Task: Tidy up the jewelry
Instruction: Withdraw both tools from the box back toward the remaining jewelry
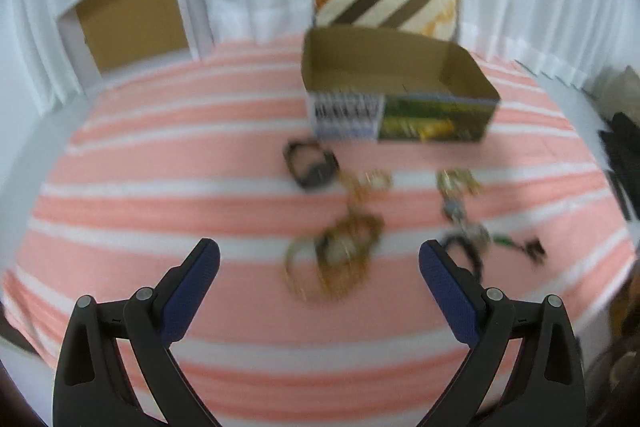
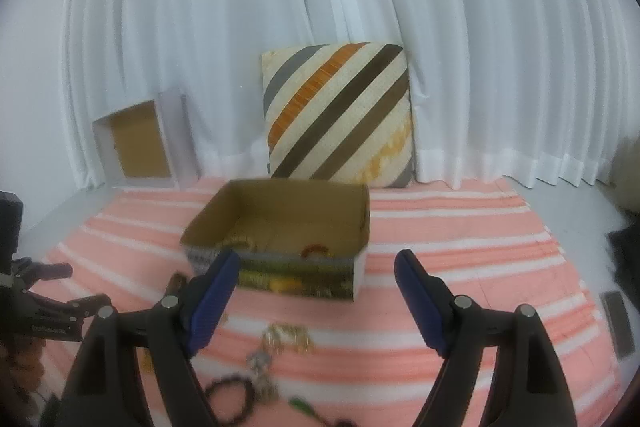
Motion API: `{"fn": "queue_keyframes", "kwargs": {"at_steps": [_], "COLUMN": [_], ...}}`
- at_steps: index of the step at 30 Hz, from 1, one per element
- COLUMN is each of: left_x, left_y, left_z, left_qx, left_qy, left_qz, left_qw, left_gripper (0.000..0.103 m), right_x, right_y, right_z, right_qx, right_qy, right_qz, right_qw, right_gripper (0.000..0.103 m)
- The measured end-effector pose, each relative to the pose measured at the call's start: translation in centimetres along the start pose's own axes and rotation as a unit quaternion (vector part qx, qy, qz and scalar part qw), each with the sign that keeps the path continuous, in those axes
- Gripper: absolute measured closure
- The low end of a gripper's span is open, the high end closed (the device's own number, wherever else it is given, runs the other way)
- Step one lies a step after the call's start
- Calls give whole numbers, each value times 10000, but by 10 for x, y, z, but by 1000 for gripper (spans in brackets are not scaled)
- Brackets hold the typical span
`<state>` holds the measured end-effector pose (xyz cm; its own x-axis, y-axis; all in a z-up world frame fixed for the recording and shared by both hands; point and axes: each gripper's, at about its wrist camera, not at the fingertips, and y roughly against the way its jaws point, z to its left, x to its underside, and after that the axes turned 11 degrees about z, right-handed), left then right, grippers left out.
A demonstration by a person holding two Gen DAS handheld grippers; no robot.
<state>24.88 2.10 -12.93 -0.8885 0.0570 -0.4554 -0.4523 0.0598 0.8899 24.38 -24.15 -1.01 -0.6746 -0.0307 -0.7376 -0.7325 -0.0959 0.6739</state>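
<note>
Both claws spread and empty above scattered jewelry.
Left claw and right claw gape; tangled gold chains lie centre frame on the pink-and-white striped cloth, below the open cardboard box.

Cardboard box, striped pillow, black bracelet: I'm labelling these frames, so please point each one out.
cardboard box point(image 2: 296, 273), right wrist view, printed front wall.
striped pillow point(image 2: 338, 115), right wrist view, middle of its face.
black bracelet point(image 2: 230, 393), right wrist view, beaded loop on the cloth.
</note>
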Motion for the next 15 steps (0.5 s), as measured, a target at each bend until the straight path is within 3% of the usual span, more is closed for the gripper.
{"fn": "queue_keyframes", "kwargs": {"at_steps": [5, 9, 15], "left_x": [42, 63, 85], "left_y": [-2, -3, -6], "left_z": [5, 1, -9], "left_qx": [-96, 282, 301], "left_qy": [-67, -79, -170], "left_qz": [35, 134, 151], "left_qw": [9999, 9995, 9993], "left_gripper": [3, 3, 3], "right_x": [50, 87, 123], "right_y": [18, 19, 15], "right_z": [0, 5, 9], "right_qx": [79, 167, -42], "right_qy": [77, 269, 94], "right_qz": [391, 773, 1200], "right_qw": [9992, 9965, 9927], "right_gripper": [19, 19, 19]}}
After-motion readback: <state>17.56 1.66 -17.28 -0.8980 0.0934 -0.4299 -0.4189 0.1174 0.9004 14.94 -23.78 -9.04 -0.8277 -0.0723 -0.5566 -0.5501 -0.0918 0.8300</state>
